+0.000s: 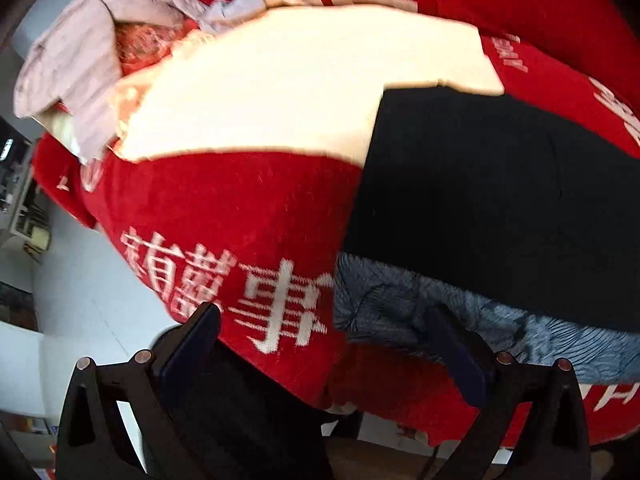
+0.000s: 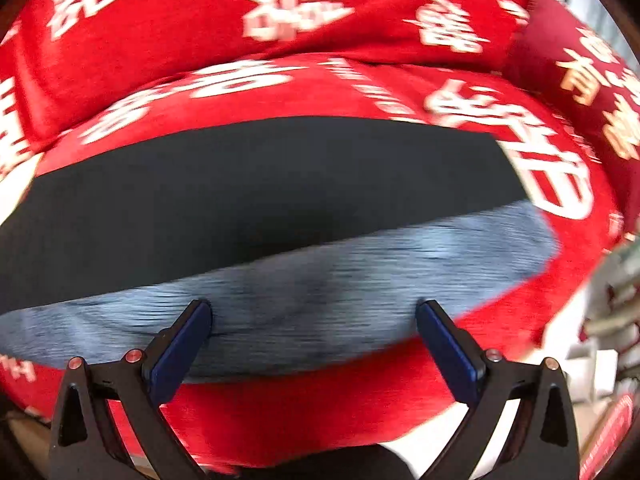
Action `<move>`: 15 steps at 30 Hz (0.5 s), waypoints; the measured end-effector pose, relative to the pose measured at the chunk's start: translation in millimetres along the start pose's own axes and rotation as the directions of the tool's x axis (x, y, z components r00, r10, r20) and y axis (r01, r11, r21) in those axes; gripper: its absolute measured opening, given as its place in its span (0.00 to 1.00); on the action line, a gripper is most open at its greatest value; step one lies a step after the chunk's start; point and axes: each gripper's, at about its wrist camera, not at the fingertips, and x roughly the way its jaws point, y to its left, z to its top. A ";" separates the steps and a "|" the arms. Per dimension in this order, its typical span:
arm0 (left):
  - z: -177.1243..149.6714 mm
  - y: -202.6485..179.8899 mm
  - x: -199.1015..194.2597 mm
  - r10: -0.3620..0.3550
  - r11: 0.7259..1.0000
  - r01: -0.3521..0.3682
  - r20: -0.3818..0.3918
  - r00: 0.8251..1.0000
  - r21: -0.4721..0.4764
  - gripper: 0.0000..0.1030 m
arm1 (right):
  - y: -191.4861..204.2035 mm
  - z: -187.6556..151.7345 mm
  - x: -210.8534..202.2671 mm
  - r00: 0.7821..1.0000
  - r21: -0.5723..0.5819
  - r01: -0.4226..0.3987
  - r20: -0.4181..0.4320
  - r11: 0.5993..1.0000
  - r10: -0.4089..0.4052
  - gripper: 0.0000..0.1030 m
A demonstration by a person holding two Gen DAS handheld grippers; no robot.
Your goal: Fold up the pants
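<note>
White Chinese characters (blurred, unreadable) on red blanket [image 1: 224, 208]

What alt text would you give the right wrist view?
Black pants lie flat on a red blanket with white characters, a blue-grey garment overlapping their near edge. The right gripper hovers over it, jaws wide apart and empty.

Black pants [image 2: 256, 184] with blue-grey streaked lining; red blanket [image 2: 320, 412], white lettering.

The left gripper [image 1: 326, 334] hangs with its jaws wide apart over a red blanket [image 1: 224, 208]. Black pants [image 1: 492, 200] lie flat on it, overlapping a blue-grey garment [image 1: 404, 300] and a cream cloth [image 1: 280, 92]. Pink clothes [image 1: 80, 60] are heaped beyond.
</note>
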 end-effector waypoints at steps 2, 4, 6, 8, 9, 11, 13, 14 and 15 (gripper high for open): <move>6.0 -23.4 -25.9 -0.054 0.998 0.051 0.058 0.997 0.048 1.00 | -16.7 -0.7 -5.4 0.999 0.040 0.037 0.014 0.998 -0.038 1.00; 13.1 -69.3 -55.7 -0.152 0.979 0.135 0.105 0.983 0.155 1.00 | -31.6 -0.4 -9.5 0.999 0.088 0.034 0.025 0.996 -0.036 1.00; 16.4 -118.3 -76.7 -0.244 0.943 0.209 0.111 0.963 0.259 1.00 | -43.8 -1.1 -10.9 0.999 0.139 0.018 0.026 0.990 -0.022 1.00; 22.8 -180.1 -95.4 -0.337 0.891 0.289 0.081 0.938 0.351 1.00 | -51.0 -3.1 -9.2 1.000 0.167 0.011 0.020 0.986 -0.014 1.00; 25.8 -208.3 -101.2 -0.353 0.875 0.306 0.062 0.934 0.375 1.00 | -52.7 -3.4 -7.9 1.000 0.175 0.010 0.017 0.985 -0.013 1.00; 29.3 -270.3 -111.8 -0.376 0.840 0.335 0.012 0.927 0.426 1.00 | -58.9 -5.5 -8.3 1.000 0.191 0.003 0.017 0.982 -0.006 1.00; 27.8 -320.0 -117.1 -0.391 0.814 0.370 -0.047 0.919 0.448 1.00 | -65.5 -9.2 -10.6 1.000 0.217 -0.008 0.023 0.976 0.003 0.99; 27.4 -343.3 -117.9 -0.380 0.814 0.369 -0.069 0.922 0.448 1.00 | -68.8 -11.5 -12.4 1.000 0.228 -0.010 0.024 0.974 0.004 1.00; 27.7 -360.0 -116.3 -0.366 0.821 0.364 -0.084 0.927 0.440 1.00 | -72.5 -13.4 -13.9 1.000 0.240 -0.011 0.026 0.971 0.005 1.00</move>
